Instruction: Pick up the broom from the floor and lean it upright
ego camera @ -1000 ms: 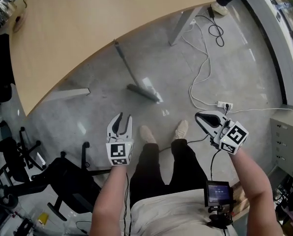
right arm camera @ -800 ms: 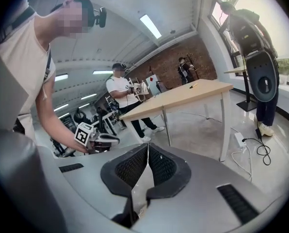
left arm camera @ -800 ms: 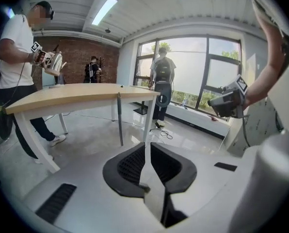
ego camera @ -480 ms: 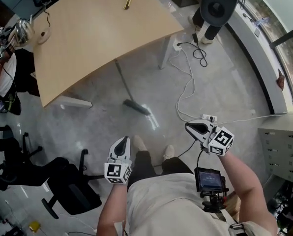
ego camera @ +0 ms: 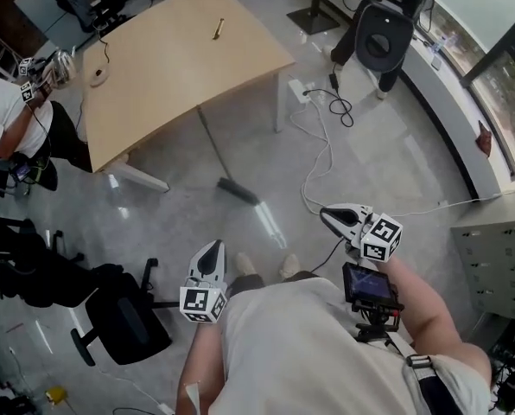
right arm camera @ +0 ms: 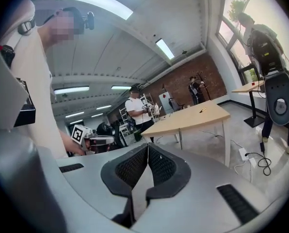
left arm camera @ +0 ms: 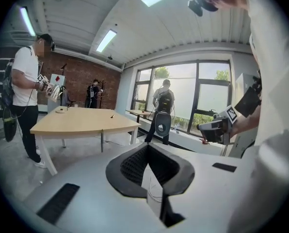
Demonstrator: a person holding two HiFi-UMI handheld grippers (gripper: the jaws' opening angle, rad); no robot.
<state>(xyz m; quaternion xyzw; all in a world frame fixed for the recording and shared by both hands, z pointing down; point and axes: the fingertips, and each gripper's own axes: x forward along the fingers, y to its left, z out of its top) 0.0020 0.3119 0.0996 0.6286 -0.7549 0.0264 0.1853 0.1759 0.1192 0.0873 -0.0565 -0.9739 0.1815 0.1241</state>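
At your left hip: left gripper, jaws clenched pad to pad with nothing between them. Its marker cube shows a black-and-white square pattern.

At your right side, a little further forward: right gripper, jaws likewise pressed together and empty, with the same kind of square pattern on its cube.

On your chest mount: small screen, its display too small to read.

On the floor ahead of you, well apart from both grippers and roughly between them: broom. Its head is down on the floor, and its handle slants up and away until the top meets the curved near edge of the table. Neither gripper touches it.

Right of the broom: white cable, looping across the floor to a power strip beside the table's right-hand leg.

Near the table's far edge: one small brass-coloured item.

Left of your left gripper: black office chair.
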